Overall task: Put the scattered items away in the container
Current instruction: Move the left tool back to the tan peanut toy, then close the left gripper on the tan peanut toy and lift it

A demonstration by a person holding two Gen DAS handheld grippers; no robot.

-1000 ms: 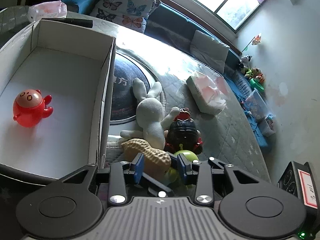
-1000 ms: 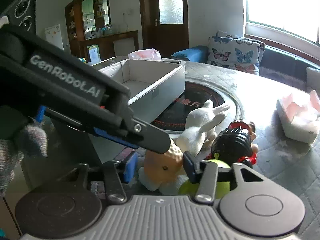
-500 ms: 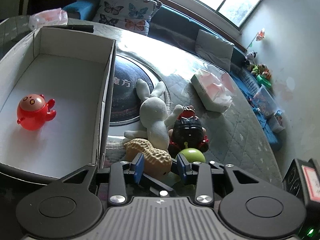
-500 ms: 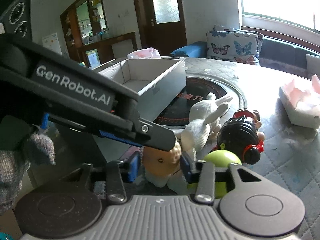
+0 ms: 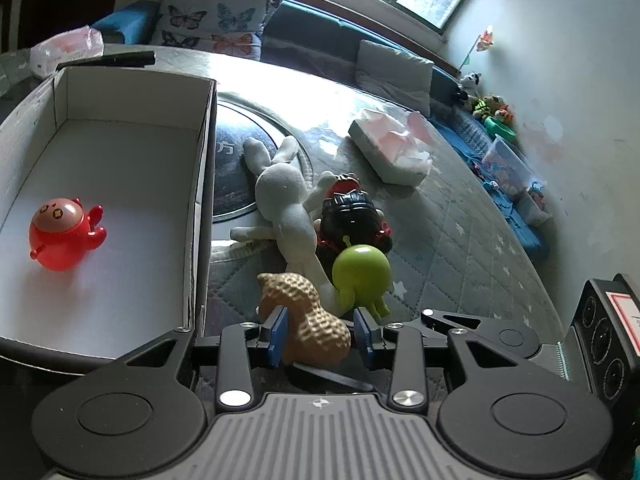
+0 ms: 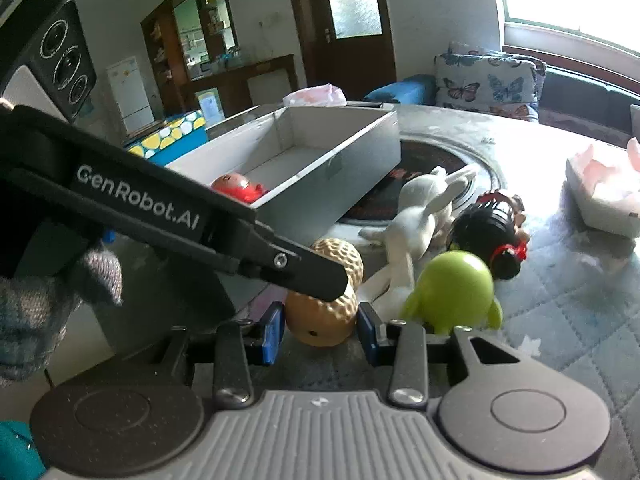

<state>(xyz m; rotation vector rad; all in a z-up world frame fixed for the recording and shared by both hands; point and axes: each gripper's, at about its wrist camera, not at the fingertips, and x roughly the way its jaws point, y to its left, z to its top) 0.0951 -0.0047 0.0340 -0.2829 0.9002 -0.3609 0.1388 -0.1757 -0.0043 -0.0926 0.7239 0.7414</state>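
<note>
**Peanut now between both sets of pads, view pulled back**

Since 1 s ago both cameras backed off: the green toy, earlier half hidden behind the pads, now shows in full, and the peanut toy sits further forward between the fingers.

Left gripper (image 5: 319, 334): blue pads either side of the peanut toy (image 5: 310, 316), at or very near its lower lobe. Can't tell from this view whether they actually clamp it. Jaws part-way apart, peanut-width.

Right gripper (image 6: 321, 334): same story, pads flanking the peanut toy (image 6: 326, 306) with the gap about its width; contact not clear. Left gripper's black arm, lettered GenRobot.AI, crosses this view and covers the peanut's top.

Outward from the peanut:
- green toy (image 5: 360, 276) just right of it, standing on the quilted table cover (image 5: 460, 248)
- white plush rabbit (image 5: 286, 200) lying behind, one leg touching the peanut
- black-haired doll (image 5: 352, 216) beside the rabbit, right behind the green toy
- tissue pack (image 5: 394, 152) well apart, further back right

Container: white cardboard box (image 5: 204, 184) to the left of the pile, open top. Red round toy (image 5: 60, 236) already inside on the floor of it. Peanut is outside the box, near its front right corner.
</note>
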